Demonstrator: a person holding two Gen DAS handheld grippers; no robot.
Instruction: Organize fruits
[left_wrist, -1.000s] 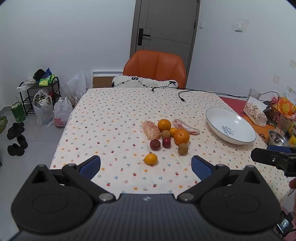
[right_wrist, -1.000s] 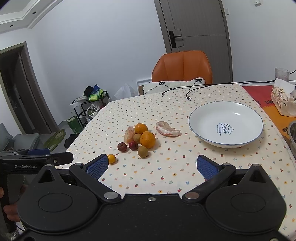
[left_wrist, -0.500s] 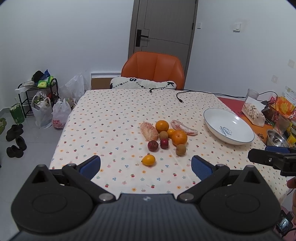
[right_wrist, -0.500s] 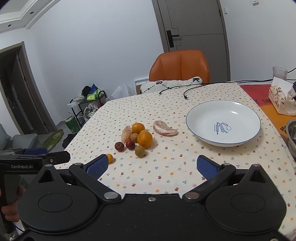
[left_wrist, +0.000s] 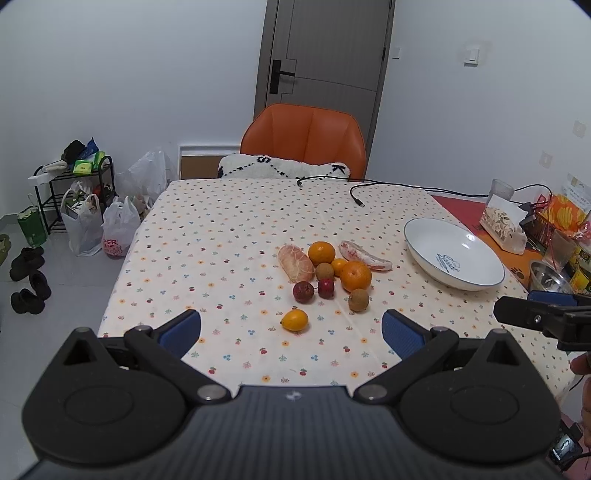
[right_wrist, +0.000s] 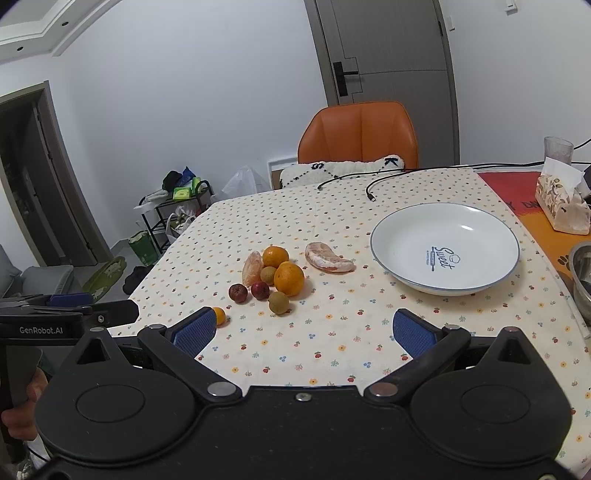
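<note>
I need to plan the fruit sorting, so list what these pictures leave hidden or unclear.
- Small yellow fruit: in the right wrist view, partly hidden behind the right tongs' blue pad.
- Steel bowl: cut off by the right edge in the right wrist view; contents unseen.
- Small orange fruit: in the left wrist view, wedged behind the big orange; its type is unclear.
- Undersides of all fruit: hidden in both views.

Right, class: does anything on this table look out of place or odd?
Yes. The white plate holds nothing, while all the fruit lies loose on the tablecloth. Two peeled citrus segments sit bare on the cloth, and a small kumquat lies apart.
</note>
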